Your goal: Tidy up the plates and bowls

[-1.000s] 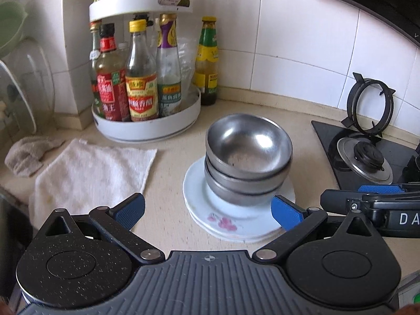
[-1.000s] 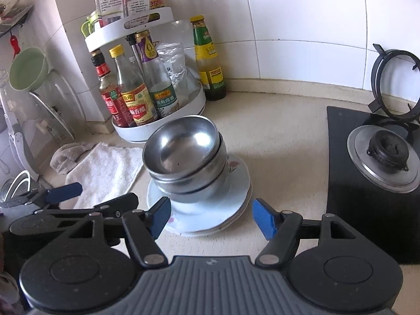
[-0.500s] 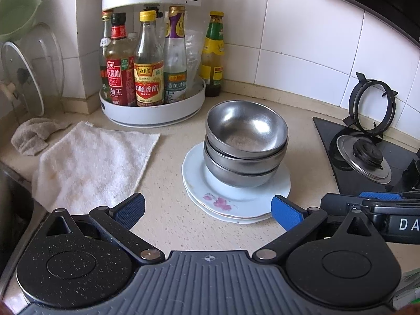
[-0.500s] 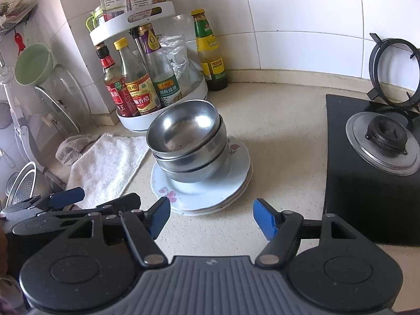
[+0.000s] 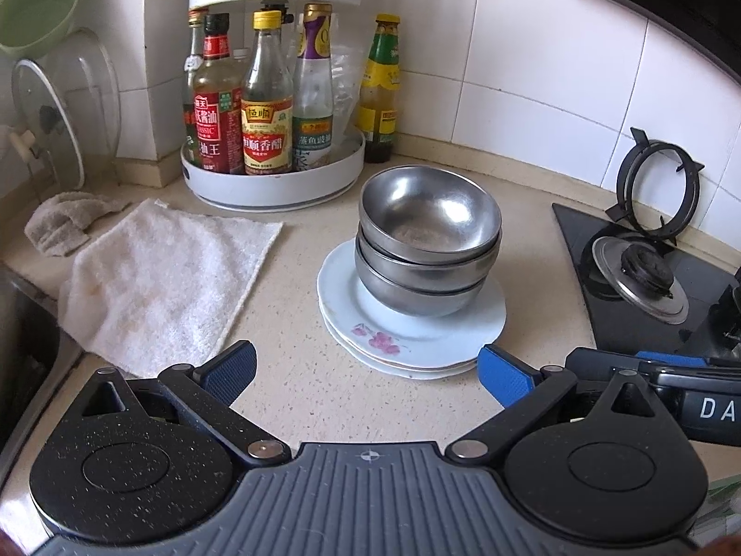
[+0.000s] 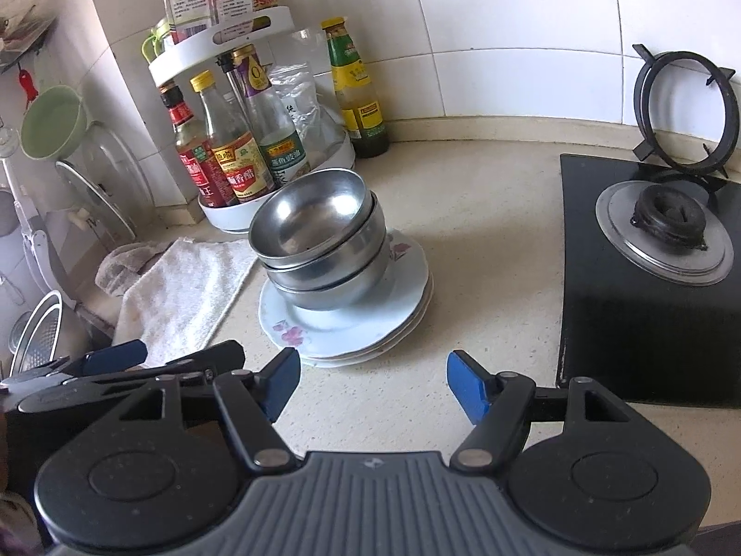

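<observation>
three round steel bowls (image 5: 428, 250) sat nested on glossy white plates (image 5: 412, 329); left gripper (image 5: 366, 373) and right gripper (image 6: 373, 384) gaped empty.

Bare countertop (image 5: 296, 278) lies open at frame centre, between white towel (image 5: 171, 273) at left and plate stack (image 5: 412, 324). Bottle rack (image 5: 273, 185) closes upper left behind the nested bowls (image 5: 428, 241). Stove (image 6: 648, 278) blocks right side.
</observation>
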`<state>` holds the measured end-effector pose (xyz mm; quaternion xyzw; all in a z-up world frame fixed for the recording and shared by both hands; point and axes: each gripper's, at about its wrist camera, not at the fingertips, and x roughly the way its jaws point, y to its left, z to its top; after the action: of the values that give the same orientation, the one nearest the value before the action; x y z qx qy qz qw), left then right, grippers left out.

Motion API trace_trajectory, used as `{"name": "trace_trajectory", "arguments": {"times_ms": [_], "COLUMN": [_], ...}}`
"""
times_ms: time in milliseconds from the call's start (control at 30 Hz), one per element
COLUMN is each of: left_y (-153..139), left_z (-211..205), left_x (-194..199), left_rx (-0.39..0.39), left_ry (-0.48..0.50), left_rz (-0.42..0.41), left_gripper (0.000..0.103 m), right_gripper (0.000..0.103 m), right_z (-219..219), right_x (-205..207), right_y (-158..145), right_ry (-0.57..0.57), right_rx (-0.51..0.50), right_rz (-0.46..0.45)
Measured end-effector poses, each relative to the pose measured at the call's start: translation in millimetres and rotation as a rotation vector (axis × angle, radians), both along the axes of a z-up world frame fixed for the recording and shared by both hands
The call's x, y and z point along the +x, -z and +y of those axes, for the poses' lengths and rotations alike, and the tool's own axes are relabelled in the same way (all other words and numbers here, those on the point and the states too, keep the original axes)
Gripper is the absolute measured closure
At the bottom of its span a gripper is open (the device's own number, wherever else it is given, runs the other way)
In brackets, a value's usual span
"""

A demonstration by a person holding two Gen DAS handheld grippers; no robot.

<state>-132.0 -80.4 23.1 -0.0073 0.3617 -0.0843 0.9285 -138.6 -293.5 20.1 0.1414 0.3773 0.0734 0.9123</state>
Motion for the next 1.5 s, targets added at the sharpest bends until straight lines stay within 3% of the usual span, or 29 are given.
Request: {"name": "trace_trajectory", "arguments": {"times_ms": [900,1500], "left_y": [-10,-11], "left_z": [2,10], "left_x": [-26,-28], "left_rx": [0.046,0.029], "left_ry": [-0.048,-0.084], "left_rz": [-0.049,-0.053], "left_gripper": [0.001,0.0], "right_gripper": [0.014,0.013], "right_z": [2,3], "right_x": [-18,-17], "right_y": [-5,-4], "right_ry": [-0.033,-0.054], "right_rx": [0.02,0.038], "right_rz": [-0.026,-0.038]}}
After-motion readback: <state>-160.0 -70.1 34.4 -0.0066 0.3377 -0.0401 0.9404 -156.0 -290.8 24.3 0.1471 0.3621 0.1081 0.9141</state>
